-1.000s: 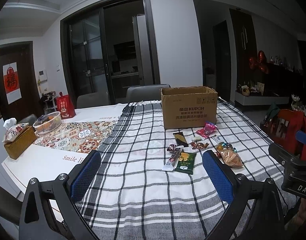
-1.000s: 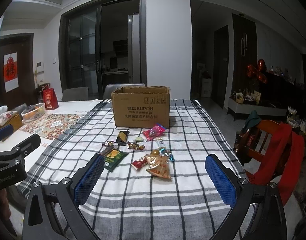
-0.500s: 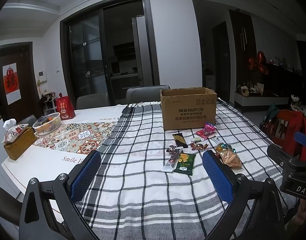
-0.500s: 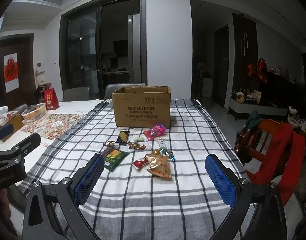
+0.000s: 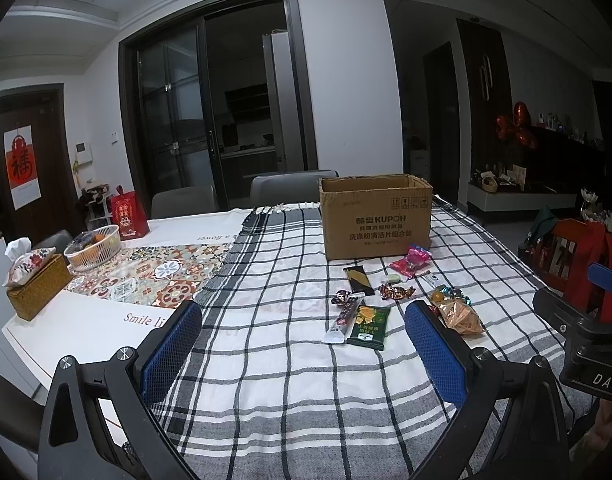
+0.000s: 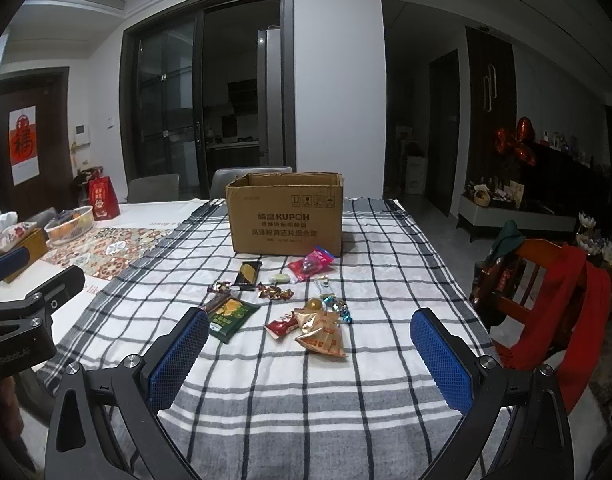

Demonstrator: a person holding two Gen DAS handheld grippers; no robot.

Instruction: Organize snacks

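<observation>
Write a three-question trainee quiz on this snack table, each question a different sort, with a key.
1. True or false: the cardboard box is open at the top.
2. Multiple choice: the green packet lies (A) inside the box, (B) on the checked cloth, (C) in the white basket.
3. Fill in: both the left gripper and right gripper are ____ and hold nothing.

Key: 1 true; 2 B; 3 open.

The right hand-held gripper [image 6: 310, 356] hangs wide apart above the desk's [image 6: 386, 408] near edge. Snacks [image 6: 282, 300] lie mid-desk before a cardboard box [image 6: 286, 220] toward the far edge.
</observation>
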